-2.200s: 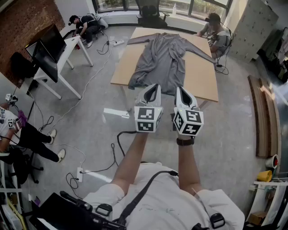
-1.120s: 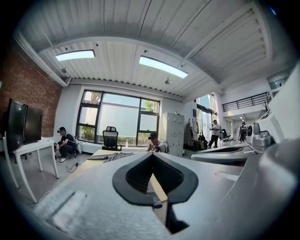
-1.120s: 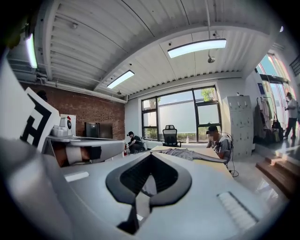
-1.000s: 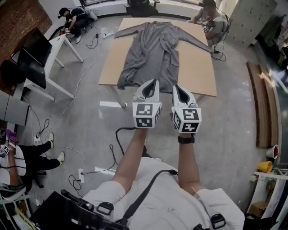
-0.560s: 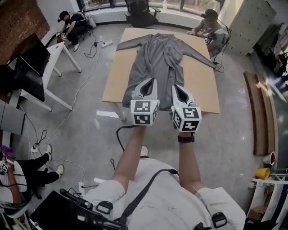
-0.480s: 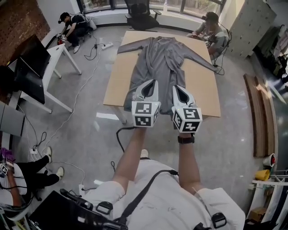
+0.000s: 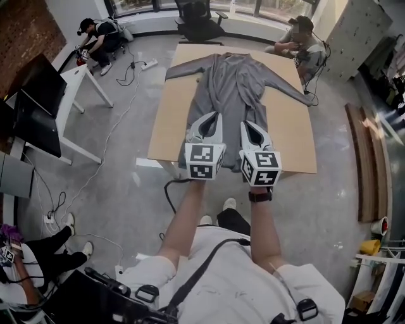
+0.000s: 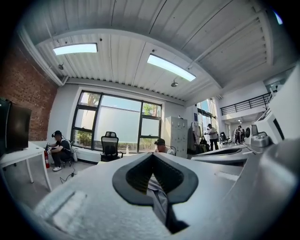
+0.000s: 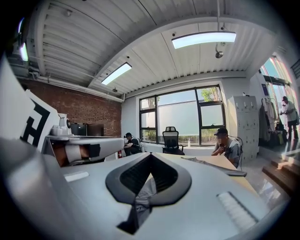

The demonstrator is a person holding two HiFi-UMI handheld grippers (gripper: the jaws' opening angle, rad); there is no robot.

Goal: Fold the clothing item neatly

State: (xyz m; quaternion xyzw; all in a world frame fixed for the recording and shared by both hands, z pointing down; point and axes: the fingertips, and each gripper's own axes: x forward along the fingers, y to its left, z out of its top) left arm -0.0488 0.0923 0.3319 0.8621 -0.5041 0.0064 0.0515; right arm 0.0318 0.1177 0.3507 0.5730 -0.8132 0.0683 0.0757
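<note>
A long grey garment [image 7: 228, 79] lies flat on a wooden table [image 7: 292, 136], with its sleeves spread to both sides at the far end. Side by side, my left gripper [image 7: 213, 116] and right gripper [image 7: 244, 124] hover over the table's near edge above the garment's hem. Both are shut with nothing between the jaws. In the left gripper view the shut left gripper [image 8: 152, 155] points level across the table, and grey cloth [image 8: 158, 191] shows through the gap behind the tips. The right gripper [image 9: 150, 155] looks the same, with cloth [image 9: 145, 188] below it.
A white desk with monitors [image 7: 71, 79] stands at the left, with cables [image 7: 120, 104] on the floor. A black office chair [image 7: 196, 14] is beyond the table. One person [image 7: 305, 45] sits at its far right corner, another [image 7: 95, 39] crouches at far left. Planks [image 7: 370, 158] lie at right.
The table and garment have come closer. Both grippers, still shut and side by side, now reach over the table's near edge instead of standing short of it.
</note>
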